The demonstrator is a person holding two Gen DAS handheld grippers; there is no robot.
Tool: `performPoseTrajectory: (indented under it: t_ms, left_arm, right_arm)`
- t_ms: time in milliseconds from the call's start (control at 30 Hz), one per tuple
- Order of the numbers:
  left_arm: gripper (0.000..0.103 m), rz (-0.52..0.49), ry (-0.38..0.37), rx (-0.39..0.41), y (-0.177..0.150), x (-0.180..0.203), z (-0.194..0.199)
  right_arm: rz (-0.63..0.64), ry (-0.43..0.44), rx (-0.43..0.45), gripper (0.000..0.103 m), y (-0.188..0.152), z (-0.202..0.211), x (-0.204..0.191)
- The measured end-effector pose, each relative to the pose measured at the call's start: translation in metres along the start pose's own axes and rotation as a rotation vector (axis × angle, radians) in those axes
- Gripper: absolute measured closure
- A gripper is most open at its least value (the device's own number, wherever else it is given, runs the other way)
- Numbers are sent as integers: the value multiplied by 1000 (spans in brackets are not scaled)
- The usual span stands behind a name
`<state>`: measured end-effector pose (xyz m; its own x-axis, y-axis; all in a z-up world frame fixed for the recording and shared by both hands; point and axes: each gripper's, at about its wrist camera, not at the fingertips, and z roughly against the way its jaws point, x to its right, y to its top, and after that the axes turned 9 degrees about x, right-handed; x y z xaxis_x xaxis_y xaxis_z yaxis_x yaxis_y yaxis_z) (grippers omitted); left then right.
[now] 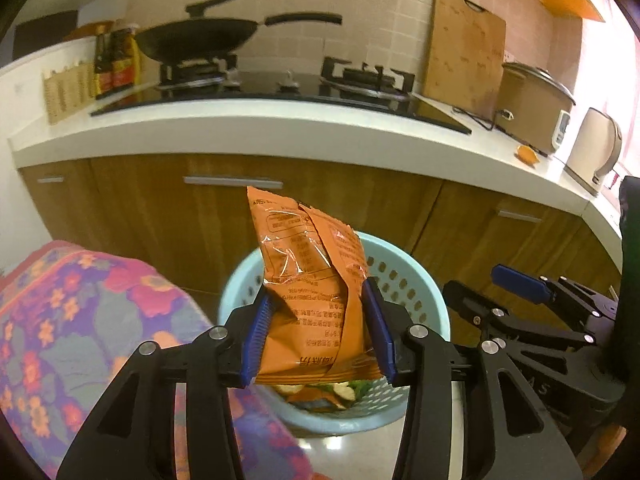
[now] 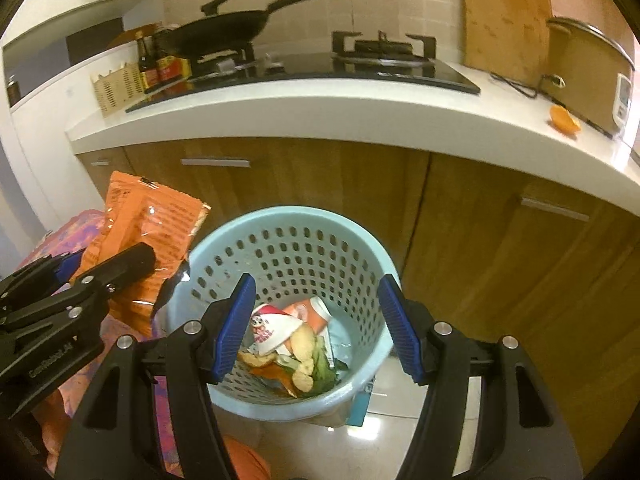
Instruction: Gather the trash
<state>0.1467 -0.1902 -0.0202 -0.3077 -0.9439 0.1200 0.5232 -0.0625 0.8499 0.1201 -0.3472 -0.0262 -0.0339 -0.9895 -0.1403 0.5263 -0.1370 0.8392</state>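
Note:
My left gripper (image 1: 318, 336) is shut on an orange snack wrapper (image 1: 312, 280) and holds it upright above the near rim of a light blue perforated basket (image 1: 416, 280). The wrapper also shows in the right wrist view (image 2: 148, 232), left of the basket (image 2: 280, 232). The basket holds a crushed paper cup (image 2: 272, 330), peels and green scraps (image 2: 308, 364). My right gripper (image 2: 316, 330) is open and empty, hanging over the basket's mouth. It also shows in the left wrist view (image 1: 520, 288), at the right.
The basket stands on a pale tiled floor in front of wooden cabinets (image 2: 320, 176). The white counter (image 1: 280, 120) carries a wok (image 1: 200, 38), a hob, a cutting board (image 1: 464, 52), a rice cooker (image 1: 532, 108) and an orange peel (image 2: 564, 120). A floral cloth (image 1: 72, 320) lies at the left.

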Motion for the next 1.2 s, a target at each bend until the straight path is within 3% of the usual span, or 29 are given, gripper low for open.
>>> performPoseTrajectory:
  t_ms: [67, 200, 433, 533, 700, 867, 1067, 1200]
  left_arm:
    - [59, 2, -2, -18, 1, 2, -15]
    - [43, 24, -11, -50, 1, -1, -32]
    - [39, 42, 12, -40, -2, -15, -25]
    - [38, 33, 43, 1, -1, -20, -8]
    - [22, -22, 161, 112, -2, -22, 29]
    - [21, -18, 269, 189, -3, -33, 57]
    - [20, 18, 288, 250, 2, -43, 78]
    - [18, -28, 336, 261, -1, -38, 79]
  right_arm:
    - [-6, -9, -7, 43, -1, -3, 5]
    - [-20, -26, -18, 43, -3, -9, 14]
    - [-36, -18, -29, 43, -3, -15, 17]
    - [-27, -13, -18, 43, -2, -10, 10]
    - [-22, 9, 31, 35, 4, 5, -4]
    - [-10, 18, 72, 33, 7, 15, -21]
    - [21, -4, 104, 29, 3, 26, -36]
    - [32, -35, 130, 28, 1, 31, -39]
